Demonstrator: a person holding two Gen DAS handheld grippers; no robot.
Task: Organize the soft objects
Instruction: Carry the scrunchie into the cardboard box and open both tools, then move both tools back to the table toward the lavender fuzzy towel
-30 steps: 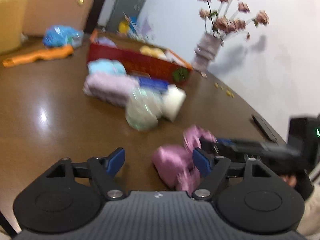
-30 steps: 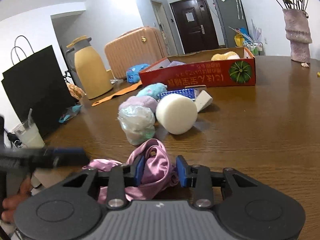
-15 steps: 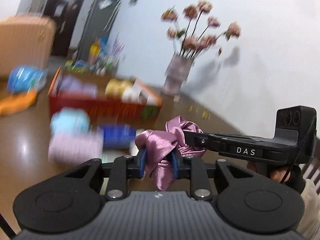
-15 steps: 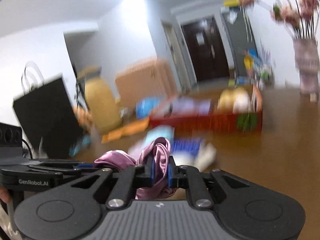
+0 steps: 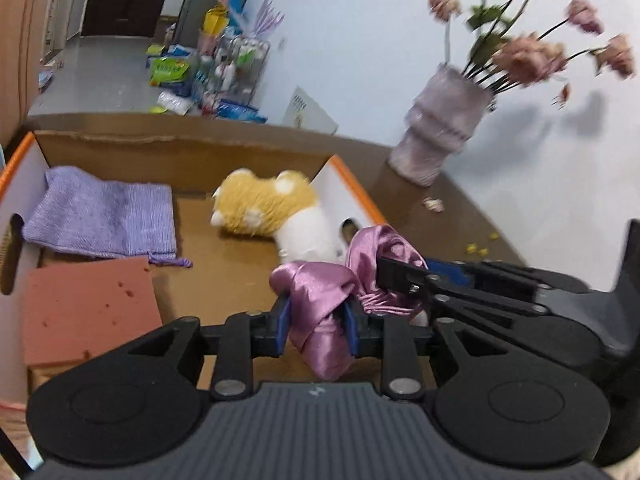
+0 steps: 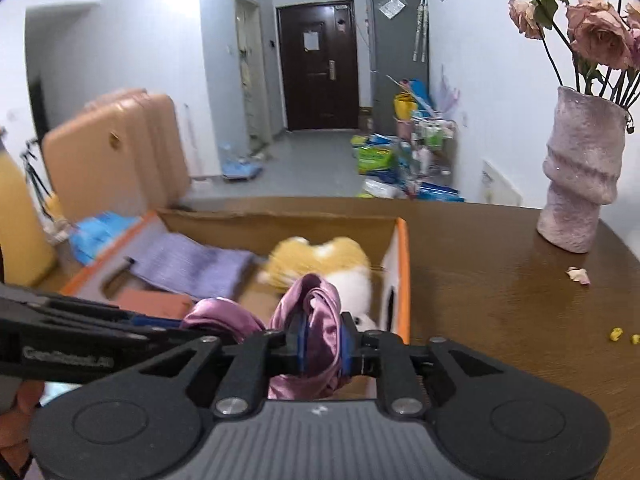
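Over the brown worktop and the open cardboard box, the left gripper and right gripper are pinching a limp, light, slippery pink satin cloth, bunched folds gripping best.

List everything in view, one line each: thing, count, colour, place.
satin cloth: 1, pink, held over the box by both grippers
box: 1, cardboard with orange rim, on the table
towel: 1, purple, in the box
sponge: 1, reddish, in the box
plush toy: 1, yellow and white, in the box
vase: 1, pale pink, on the table, holding flowers
suitcase: 1, tan, behind the table
table: 1, brown
left gripper: 1, black, blue fingers, shut on the cloth
right gripper: 1, black, shut on the cloth
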